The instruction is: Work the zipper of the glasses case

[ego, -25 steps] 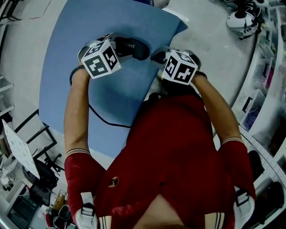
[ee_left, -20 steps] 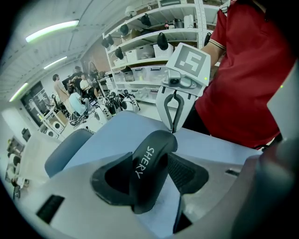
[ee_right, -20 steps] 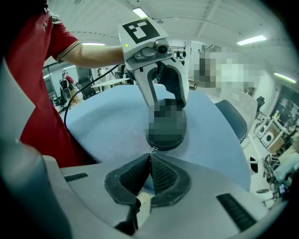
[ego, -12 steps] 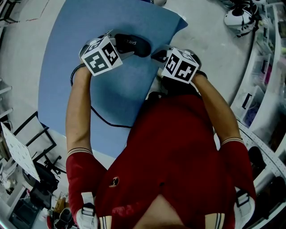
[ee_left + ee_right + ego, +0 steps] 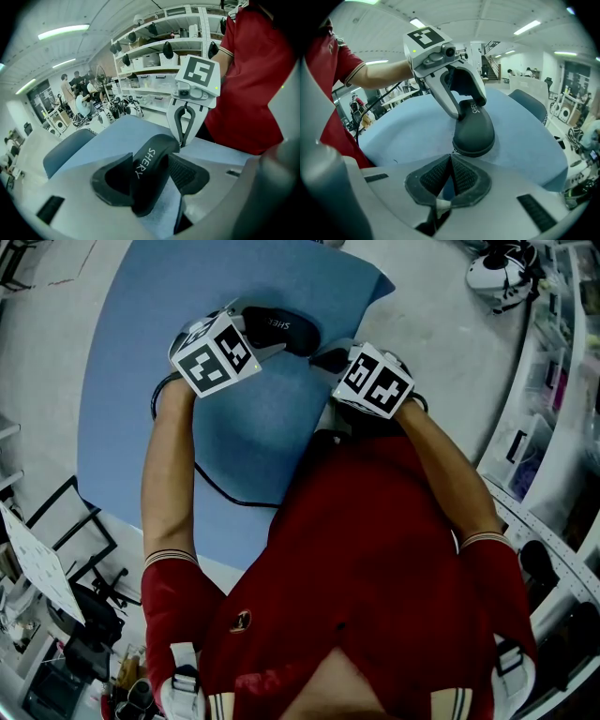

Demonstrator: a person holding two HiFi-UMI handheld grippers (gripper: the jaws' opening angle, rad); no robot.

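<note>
Left gripper: clenched across the middle of the black oval zip-up glasses case, judged to be bracing it so the zip can run without the case sliding.

The case lies on the blue fabric mat, lettered side up.

Right gripper: jaws pressed fully together, tips at the case's near end, where a small metal zipper pull appears to sit (too small to confirm a pinch).

The mat's right-hand edge is near the case, with the pale tabletop beyond. A thin black cable crosses the mat near the person. The far and left areas offer room.
</note>
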